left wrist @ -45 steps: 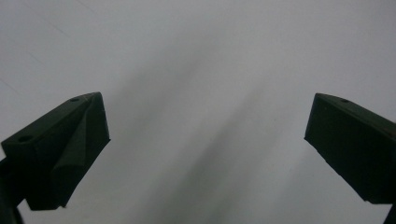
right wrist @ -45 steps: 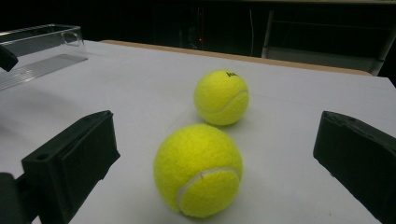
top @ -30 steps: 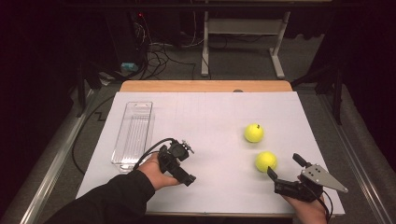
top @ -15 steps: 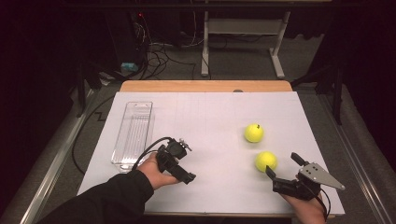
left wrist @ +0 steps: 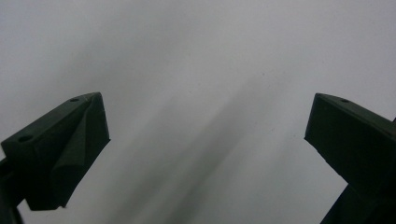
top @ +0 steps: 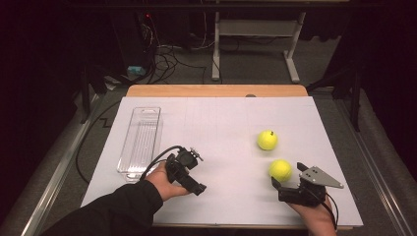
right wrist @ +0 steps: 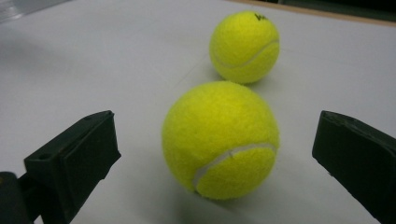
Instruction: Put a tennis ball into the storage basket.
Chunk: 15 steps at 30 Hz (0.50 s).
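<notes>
Since the earlier frames, the right gripper (top: 284,176) has crept a little closer to the near tennis ball (top: 281,169), its jaws wide apart and not yet around it. That ball lies on the white table (top: 216,128), just before the far tennis ball (top: 267,139). I judge the grasp comes next. Resting on the table, the left gripper (left wrist: 205,135) is spread too, holding nothing, beside the clear tray (top: 140,140).

A clear plastic tray (top: 140,141) lies lengthwise on the left part of the surface (top: 216,118), which is covered by a white sheet with a bare wooden strip along its far edge. Beyond it, tangled cables (top: 169,59) lie on the floor beside a white frame stand (top: 255,34).
</notes>
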{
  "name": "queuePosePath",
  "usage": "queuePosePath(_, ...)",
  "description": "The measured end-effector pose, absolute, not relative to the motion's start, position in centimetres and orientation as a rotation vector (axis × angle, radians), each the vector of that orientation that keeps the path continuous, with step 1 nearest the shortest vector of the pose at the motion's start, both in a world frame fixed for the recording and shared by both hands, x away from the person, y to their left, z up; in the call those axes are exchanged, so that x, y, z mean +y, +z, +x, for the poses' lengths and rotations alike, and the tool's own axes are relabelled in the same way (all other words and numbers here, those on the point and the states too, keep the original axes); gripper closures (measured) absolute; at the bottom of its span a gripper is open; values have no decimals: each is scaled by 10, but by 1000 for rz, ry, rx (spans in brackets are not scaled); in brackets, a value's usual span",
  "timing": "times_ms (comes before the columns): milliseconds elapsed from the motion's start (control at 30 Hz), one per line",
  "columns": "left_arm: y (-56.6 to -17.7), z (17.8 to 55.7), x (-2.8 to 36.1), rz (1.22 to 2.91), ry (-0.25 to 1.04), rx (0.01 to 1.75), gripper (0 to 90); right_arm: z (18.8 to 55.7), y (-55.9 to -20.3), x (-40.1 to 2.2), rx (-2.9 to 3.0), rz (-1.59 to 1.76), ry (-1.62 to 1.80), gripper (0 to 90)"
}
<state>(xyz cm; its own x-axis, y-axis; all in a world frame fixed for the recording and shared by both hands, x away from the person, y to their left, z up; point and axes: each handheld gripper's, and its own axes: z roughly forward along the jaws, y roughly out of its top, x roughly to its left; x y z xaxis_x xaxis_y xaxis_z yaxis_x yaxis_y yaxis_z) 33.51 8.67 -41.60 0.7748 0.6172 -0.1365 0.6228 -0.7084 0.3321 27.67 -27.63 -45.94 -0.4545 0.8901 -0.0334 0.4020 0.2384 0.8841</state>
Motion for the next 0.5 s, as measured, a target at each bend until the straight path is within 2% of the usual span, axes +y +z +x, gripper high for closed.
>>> queuePosePath(267,-415,334,86,2614,-23,942,6,295,-464,-274,2038,1240,1107,65)
queuePosePath(367,-415,333,87,2615,-26,944,6,300,-466,-268,2075,1239,1075,136)
queuePosePath(500,-415,333,86,2614,-25,943,6,302,-467,-266,2089,1240,1056,164)
